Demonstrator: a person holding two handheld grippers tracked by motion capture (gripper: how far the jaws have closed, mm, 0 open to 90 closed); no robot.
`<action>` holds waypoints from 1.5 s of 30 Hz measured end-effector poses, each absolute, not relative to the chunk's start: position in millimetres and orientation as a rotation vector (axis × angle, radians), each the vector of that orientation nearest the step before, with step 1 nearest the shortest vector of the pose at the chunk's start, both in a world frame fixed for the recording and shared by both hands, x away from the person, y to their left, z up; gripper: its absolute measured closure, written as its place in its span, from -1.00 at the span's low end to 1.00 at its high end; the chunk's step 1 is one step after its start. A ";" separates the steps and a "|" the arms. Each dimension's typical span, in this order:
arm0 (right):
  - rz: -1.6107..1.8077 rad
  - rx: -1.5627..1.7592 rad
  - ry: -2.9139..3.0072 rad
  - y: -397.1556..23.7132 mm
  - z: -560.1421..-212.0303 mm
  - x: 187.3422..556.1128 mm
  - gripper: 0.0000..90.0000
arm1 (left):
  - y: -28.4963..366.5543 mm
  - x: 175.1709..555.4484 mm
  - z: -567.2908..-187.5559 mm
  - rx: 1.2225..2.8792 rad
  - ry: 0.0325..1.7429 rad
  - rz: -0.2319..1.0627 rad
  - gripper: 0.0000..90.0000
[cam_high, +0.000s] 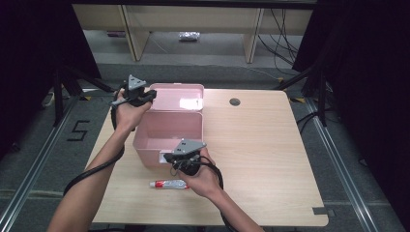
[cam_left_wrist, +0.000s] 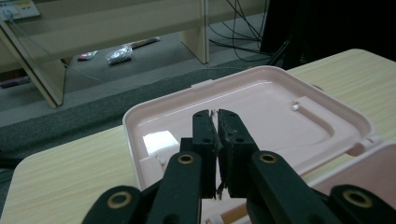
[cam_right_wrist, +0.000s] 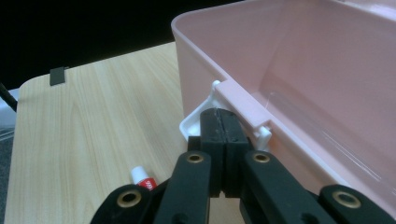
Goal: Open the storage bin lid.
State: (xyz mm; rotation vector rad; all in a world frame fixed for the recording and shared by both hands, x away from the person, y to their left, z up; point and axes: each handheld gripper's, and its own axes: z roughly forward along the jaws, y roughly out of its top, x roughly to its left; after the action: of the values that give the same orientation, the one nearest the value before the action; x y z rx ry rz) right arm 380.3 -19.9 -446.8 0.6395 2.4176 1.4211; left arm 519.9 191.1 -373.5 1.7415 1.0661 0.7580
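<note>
A pink box (cam_high: 169, 128) stands open on the wooden table (cam_high: 261, 145), its lid (cam_high: 176, 96) laid back flat behind it. My left gripper (cam_high: 152, 96) hovers at the lid's left end. In the left gripper view its jaws (cam_left_wrist: 215, 115) stand a narrow slit apart above the lid's inside (cam_left_wrist: 271, 102), with nothing between them. My right gripper (cam_high: 168, 157) is shut at the box's front wall, and its tips (cam_right_wrist: 219, 116) rest against the white latch (cam_right_wrist: 192, 127) under the rim (cam_right_wrist: 243, 100). A red and white toothpaste tube (cam_high: 169, 184) lies on the table in front of the box.
The tube's end (cam_right_wrist: 142, 177) lies just left of my right gripper's jaws. A cable hole (cam_high: 235, 102) sits in the table right of the lid. Black frames and curtains flank the table, and shelf legs and cables stand on the floor beyond it.
</note>
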 end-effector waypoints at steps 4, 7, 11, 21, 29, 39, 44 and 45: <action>1.427 0.640 2.412 -19.7 -447.1 380.2 1.00 | 194.5 508.1 -369.2 1.734 1.034 0.755 0.81; 1.423 0.645 2.420 -19.9 -446.9 379.9 1.00 | 197.7 497.9 -367.4 1.738 1.012 0.754 0.74; 1.426 0.649 2.416 -19.8 -447.0 380.1 1.00 | 203.6 484.0 -368.4 1.735 0.982 0.749 0.59; 1.428 0.670 2.432 -21.7 -445.1 380.7 1.00 | 216.2 446.9 -368.3 1.688 0.908 0.704 0.16; 1.450 0.684 2.416 -21.5 -443.2 380.2 0.92 | 222.0 429.4 -370.5 1.663 0.894 0.708 0.06; 1.494 0.677 2.369 -26.3 -433.0 379.3 0.85 | 221.4 415.7 -370.6 1.652 0.852 0.693 0.02; 1.487 0.655 2.348 -36.0 -422.2 379.1 0.81 | 221.8 406.0 -370.4 1.665 0.816 0.681 0.02; 1.471 0.648 2.344 -39.6 -420.6 379.5 0.80 | 222.3 403.8 -370.3 1.671 0.816 0.680 0.01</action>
State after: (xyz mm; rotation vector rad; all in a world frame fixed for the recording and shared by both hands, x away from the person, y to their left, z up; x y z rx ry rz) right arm 379.5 -39.6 -420.6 0.6483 2.3439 1.4715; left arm 403.8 222.3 -370.3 1.6712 0.8162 0.6802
